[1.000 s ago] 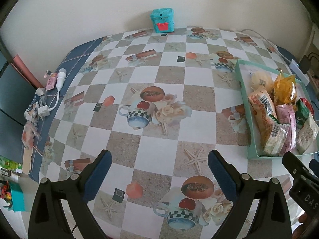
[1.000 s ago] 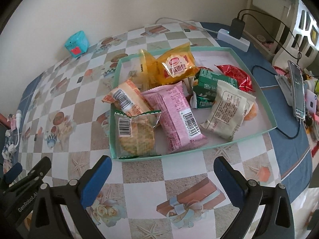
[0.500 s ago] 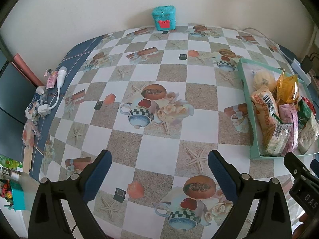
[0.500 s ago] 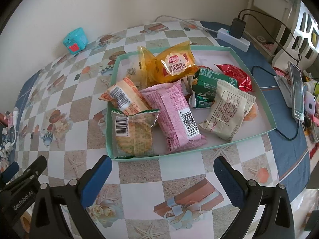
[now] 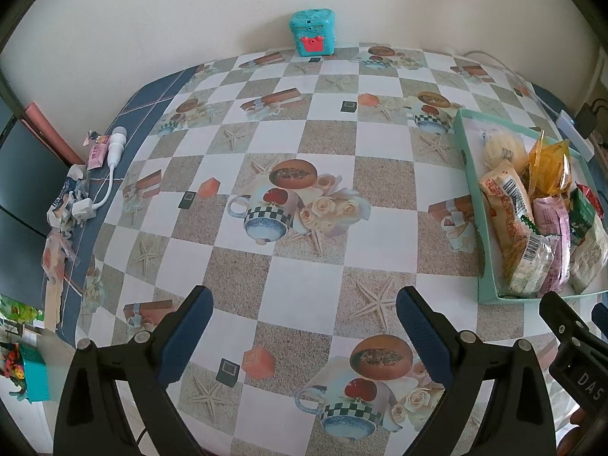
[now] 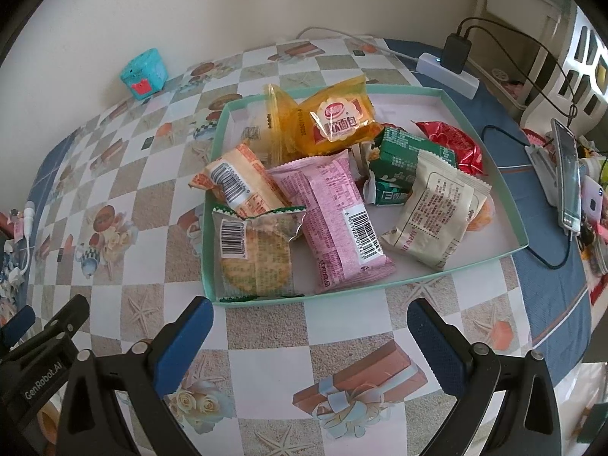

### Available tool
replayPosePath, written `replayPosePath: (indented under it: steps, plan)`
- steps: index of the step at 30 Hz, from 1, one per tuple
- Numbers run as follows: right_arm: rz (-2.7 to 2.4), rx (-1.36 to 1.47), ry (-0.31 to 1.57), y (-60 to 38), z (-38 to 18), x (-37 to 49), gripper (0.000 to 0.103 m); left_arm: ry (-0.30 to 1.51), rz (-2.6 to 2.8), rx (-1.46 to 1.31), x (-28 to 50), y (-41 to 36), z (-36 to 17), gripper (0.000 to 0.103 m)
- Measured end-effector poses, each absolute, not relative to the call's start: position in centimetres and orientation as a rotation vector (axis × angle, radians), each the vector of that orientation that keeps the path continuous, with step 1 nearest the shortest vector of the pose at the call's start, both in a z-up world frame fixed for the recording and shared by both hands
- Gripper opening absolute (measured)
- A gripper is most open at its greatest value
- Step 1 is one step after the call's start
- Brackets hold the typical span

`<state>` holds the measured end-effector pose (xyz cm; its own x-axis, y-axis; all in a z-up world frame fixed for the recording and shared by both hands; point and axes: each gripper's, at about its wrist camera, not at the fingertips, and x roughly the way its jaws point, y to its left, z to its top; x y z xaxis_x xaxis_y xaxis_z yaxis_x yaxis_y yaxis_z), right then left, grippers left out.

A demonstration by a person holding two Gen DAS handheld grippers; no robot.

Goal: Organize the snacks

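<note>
Both claws are spread wide and holding nothing. The left gripper (image 5: pixel 302 319) hovers over a bare stretch of the checkered tablecloth (image 5: pixel 304 174) with printed teapots and starfish, while the right gripper (image 6: pixel 309 326) sits just near of the shallow mint-green cardboard tray (image 6: pixel 490 174), which holds all the snacks.

Inside the tray, at the near left corner, lies a clear-wrapped round cracker pack (image 6: pixel 256 254) with a barcode sticker. An orange-and-white biscuit packet (image 6: pixel 237 184) leans on the tray's left wall just beyond it. The pink foil snack pack (image 6: pixel 336 212) lies in the middle, touching both. To its right is a cream-coloured pouch (image 6: pixel 437 207), overlapping a green carton-like pack (image 6: pixel 402 159). A yellow bread bag (image 6: pixel 334 121) sits at the far side, and a shiny red wrapper (image 6: pixel 454 142) at the far right.

A small teal box (image 5: pixel 312 32) stands against the far wall. A white power strip (image 6: pixel 448 72) with a black charger lies beyond the tray on the right.
</note>
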<state>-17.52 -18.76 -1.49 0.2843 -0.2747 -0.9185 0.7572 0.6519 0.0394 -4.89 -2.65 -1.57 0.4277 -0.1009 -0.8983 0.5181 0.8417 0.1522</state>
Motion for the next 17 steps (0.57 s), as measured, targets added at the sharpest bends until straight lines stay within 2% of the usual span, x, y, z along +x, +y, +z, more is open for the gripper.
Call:
replayPosePath:
  steps: [17]
  plan:
    - [-0.732,0.533,1.074,-18.70,-1.59,-17.48,0.103,1.042,-0.407,0.467,-5.17,-2.75,-1.34,0.097]
